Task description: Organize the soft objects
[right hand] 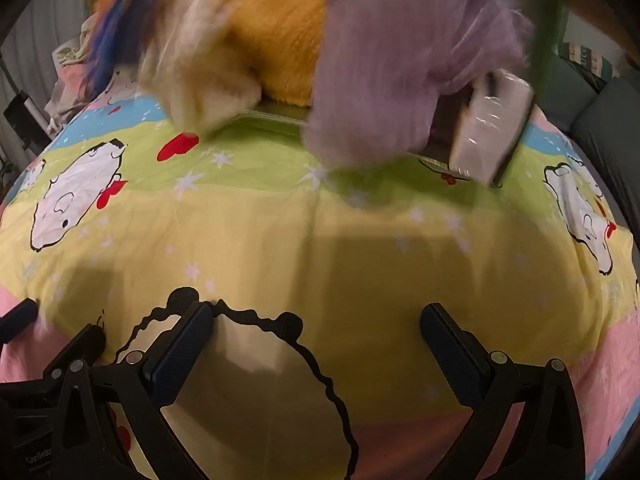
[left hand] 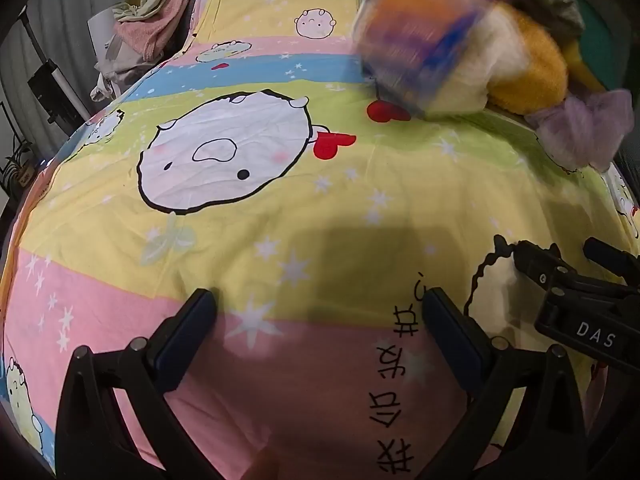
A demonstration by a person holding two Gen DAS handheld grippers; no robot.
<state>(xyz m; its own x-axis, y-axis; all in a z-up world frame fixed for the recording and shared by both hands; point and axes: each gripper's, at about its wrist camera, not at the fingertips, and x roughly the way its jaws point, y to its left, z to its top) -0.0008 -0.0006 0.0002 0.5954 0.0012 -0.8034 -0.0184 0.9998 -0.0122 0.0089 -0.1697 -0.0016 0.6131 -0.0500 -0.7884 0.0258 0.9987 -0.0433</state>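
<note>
Black jaws of both handheld grippers stand wide apart and hold nothing above the cartoon-print bedsheet (left hand: 280,208). The left gripper (left hand: 320,308) and right gripper (right hand: 316,320) hover side by side at the near end of the bed, the right one's tip showing at the right edge of the left view. Ahead of both lies the pile of soft things: an orange-and-white plush toy (right hand: 256,40), a fuzzy lilac item (right hand: 392,64) partly over it, and a wrapped tissue pack (right hand: 492,128) just beside that, all blurred. From the right gripper the lilac item sits nearly straight ahead and a little right; from the left gripper the pile lies well off to the upper right, with a blurred orange-and-blue object (left hand: 420,28) at its near side. The right gripper looks the nearer. The plush's long axis seems to run across the view, though blur makes this uncertain.
</note>
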